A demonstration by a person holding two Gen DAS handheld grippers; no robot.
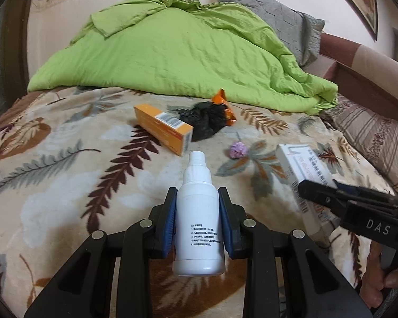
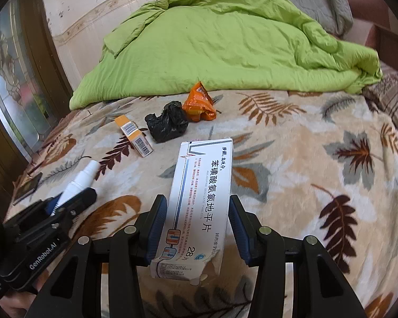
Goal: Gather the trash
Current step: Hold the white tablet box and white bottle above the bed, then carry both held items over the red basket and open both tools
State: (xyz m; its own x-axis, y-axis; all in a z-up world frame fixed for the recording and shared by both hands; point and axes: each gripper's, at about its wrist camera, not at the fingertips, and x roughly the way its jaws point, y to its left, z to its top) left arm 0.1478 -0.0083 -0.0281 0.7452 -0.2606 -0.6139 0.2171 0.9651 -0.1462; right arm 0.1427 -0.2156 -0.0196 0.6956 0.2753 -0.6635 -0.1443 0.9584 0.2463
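My left gripper (image 1: 197, 201) is shut on a white spray bottle (image 1: 199, 220), nozzle pointing away from me over the bed. My right gripper (image 2: 197, 209) is shut on a white medicine box (image 2: 201, 201) with blue lines and printed text; its near end is torn. That box (image 1: 302, 177) and the right gripper (image 1: 331, 196) show at the right of the left wrist view. The left gripper (image 2: 66, 201) with the bottle (image 2: 79, 180) shows at the left of the right wrist view. On the blanket lie an orange box (image 1: 163, 128), a crumpled black bag (image 1: 205, 123), an orange wrapper (image 1: 223, 103) and a purple paper ball (image 1: 237, 150).
A leaf-patterned blanket (image 2: 305, 159) covers the bed. A green quilt (image 1: 172, 53) is heaped at the far side, with a grey pillow (image 1: 286, 23) behind it. A striped pillow (image 1: 368, 129) lies right. A dark flat object (image 2: 29, 185) sits at the left edge. A hand (image 1: 384, 278) holds the right gripper.
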